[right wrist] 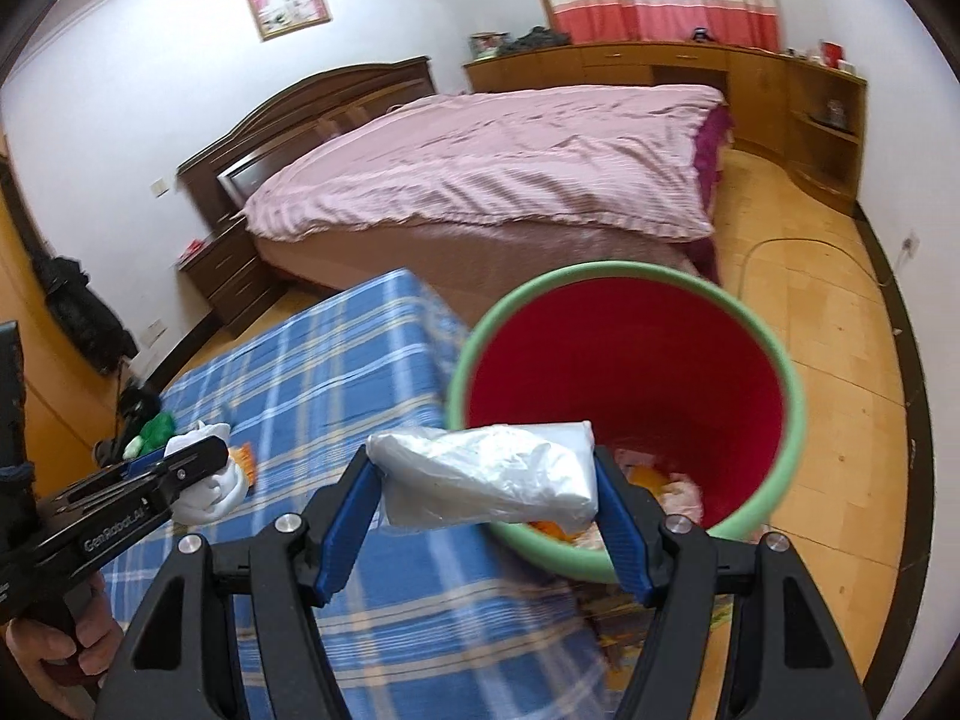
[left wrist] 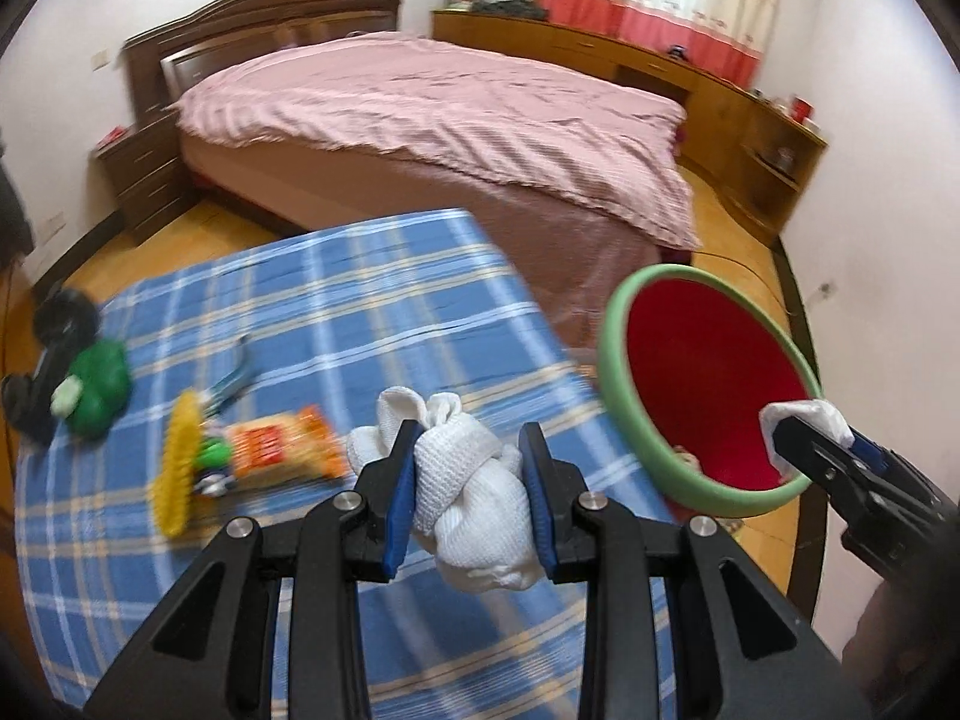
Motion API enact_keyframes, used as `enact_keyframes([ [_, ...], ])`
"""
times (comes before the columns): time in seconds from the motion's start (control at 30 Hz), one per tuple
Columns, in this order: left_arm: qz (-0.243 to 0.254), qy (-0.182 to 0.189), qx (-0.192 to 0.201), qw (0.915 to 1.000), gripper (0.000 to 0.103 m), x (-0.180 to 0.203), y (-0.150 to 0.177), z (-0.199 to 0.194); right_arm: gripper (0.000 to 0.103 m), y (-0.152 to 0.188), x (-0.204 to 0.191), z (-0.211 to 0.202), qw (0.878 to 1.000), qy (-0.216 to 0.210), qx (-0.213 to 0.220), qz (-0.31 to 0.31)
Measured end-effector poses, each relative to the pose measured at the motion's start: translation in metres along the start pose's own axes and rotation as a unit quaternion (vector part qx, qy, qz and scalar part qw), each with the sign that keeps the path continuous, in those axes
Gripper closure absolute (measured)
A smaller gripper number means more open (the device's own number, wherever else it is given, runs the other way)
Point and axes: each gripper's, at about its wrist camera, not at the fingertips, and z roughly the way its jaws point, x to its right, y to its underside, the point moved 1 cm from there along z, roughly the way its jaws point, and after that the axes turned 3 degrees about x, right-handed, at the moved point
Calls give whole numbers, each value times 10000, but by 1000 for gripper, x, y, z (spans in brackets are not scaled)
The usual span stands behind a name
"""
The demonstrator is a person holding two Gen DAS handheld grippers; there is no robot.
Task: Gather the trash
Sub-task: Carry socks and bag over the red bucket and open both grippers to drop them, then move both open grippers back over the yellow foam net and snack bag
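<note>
A crumpled white cloth (left wrist: 474, 486) is clamped in the narrow jaws of the left hand-held gripper (left wrist: 471, 480), carried above the desk (left wrist: 336, 312) just beside the bin (right wrist: 474, 336). A white plastic bag (right wrist: 489, 474) is pinched widthways in the right hand-held gripper (right wrist: 489, 480), held at the bin's near rim, presumably for dropping in. More trash already lies inside the bin. A snack packet (left wrist: 279, 441) is left on the desk, well apart from the bin.
</note>
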Motion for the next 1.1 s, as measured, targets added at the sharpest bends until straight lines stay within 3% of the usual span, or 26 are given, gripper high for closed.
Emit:
enact_keyframes([
  [0.17, 200, 380, 21, 9991, 70, 33, -6, 14, 33, -3, 28, 5, 9997, 190, -36, 161],
  [0.63, 780, 1012, -175, 9917, 70, 106, -13, 69, 31, -3, 82, 35, 9980, 328, -247, 474],
  [0.7, 857, 1076, -143, 9904, 70, 111, -13, 71, 31, -3, 85, 37, 9980, 326, -239, 481],
  [0.87, 950, 1173, -83, 9885, 56, 122, -16, 73, 25, -5, 89, 40, 9980, 329, -214, 504],
  [1.1, 889, 1134, -41, 9896, 56, 119, -19, 70, 24, -6, 90, 37, 9979, 295, -158, 549],
])
